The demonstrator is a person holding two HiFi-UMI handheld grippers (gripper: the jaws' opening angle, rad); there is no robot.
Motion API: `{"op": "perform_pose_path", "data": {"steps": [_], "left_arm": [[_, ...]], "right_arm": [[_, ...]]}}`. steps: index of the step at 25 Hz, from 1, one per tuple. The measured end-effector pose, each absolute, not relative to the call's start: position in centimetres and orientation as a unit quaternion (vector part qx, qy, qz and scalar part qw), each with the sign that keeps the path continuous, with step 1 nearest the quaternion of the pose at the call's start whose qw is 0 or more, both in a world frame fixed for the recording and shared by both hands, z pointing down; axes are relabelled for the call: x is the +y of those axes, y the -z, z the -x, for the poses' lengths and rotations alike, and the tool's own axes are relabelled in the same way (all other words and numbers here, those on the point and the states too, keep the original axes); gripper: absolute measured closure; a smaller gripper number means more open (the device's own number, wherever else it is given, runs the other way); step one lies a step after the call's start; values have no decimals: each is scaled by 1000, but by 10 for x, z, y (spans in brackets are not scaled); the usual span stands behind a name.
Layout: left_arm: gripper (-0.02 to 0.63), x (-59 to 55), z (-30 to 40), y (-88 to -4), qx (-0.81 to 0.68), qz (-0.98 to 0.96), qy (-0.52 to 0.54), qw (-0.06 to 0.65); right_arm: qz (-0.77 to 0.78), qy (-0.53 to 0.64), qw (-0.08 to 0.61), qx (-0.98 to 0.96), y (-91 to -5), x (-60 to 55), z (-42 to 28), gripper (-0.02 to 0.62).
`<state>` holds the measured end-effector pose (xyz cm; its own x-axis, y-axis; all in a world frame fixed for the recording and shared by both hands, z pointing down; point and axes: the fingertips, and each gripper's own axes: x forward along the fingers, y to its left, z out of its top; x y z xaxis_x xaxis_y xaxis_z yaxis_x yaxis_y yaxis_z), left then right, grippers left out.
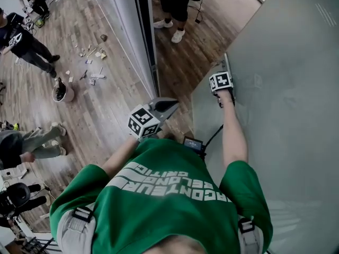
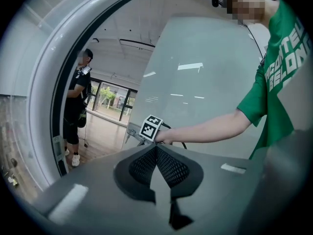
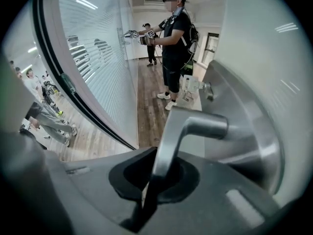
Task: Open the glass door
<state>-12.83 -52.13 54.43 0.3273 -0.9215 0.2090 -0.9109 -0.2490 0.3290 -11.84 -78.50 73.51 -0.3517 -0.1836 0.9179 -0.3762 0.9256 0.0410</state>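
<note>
The frosted grey-green glass door (image 1: 286, 89) fills the right side of the head view. It is a tall, smooth, flat pane standing upright, with faint ceiling lights reflected in its matte face. Its free edge is swung clear of the dark door frame (image 1: 150, 46), and the brown wood-plank floor (image 1: 106, 105) shows in the gap between them.

Near that edge sits the brushed metal lever handle (image 3: 183, 131). In the right gripper view its flat bar runs up from the jaws to a rounded elbow. There it turns right as a short round neck into a shiny round metal plate (image 3: 254, 141) on the pane.

The right tool (image 3: 152, 173) is clenched on the lower end of that bar, its dark pads pressed against both sides. The bare forearm behind it reaches out along the glass.

The left tool (image 2: 156, 150) hangs in front of the person's chest, pointing towards the door. Its ribbed black pads are pressed together with nothing between them.

The person holding the tools wears a green T-shirt (image 1: 159, 194) with white lettering. Past the doorway a person in black (image 3: 173, 48) stands on the planks beside a glass partition with fine horizontal stripes (image 3: 98, 48).
</note>
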Motion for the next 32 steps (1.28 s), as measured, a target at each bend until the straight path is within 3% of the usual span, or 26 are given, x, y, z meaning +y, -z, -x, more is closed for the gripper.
{"op": "perform_pose_path", "data": {"steps": [32], "left_arm": [[589, -651, 67, -549, -472, -862, -15, 185]], "right_arm": [[-270, -154, 530, -789, -745, -921, 3, 603]]}}
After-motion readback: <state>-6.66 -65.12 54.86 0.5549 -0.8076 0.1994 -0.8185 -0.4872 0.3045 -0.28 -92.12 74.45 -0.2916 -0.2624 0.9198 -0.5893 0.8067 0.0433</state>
